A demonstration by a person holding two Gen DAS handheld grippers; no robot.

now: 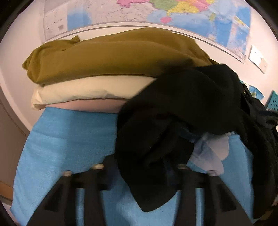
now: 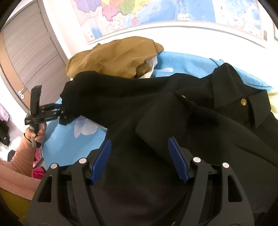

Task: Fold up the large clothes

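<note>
The left hand-held gripper (image 2: 61, 111) pinches the cuff of the heavy, soft black wool coat with brass buttons (image 2: 173, 107), sprawled across the blue-sheeted bed (image 2: 73, 142); the right hand-held gripper (image 2: 139, 160) hovers open above its front, near the lapel, a firm handhold.

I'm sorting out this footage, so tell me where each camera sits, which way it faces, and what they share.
Left wrist: on the left gripper, facing over the blue sheet toward the stack of folded clothes and the wall map; its own fingers show.
Right wrist: on the right gripper, facing across the black jacket; its blue pads, the left gripper, a hand and pink sleeve show.
Shared: jacket, sheet, stack, map.
</note>
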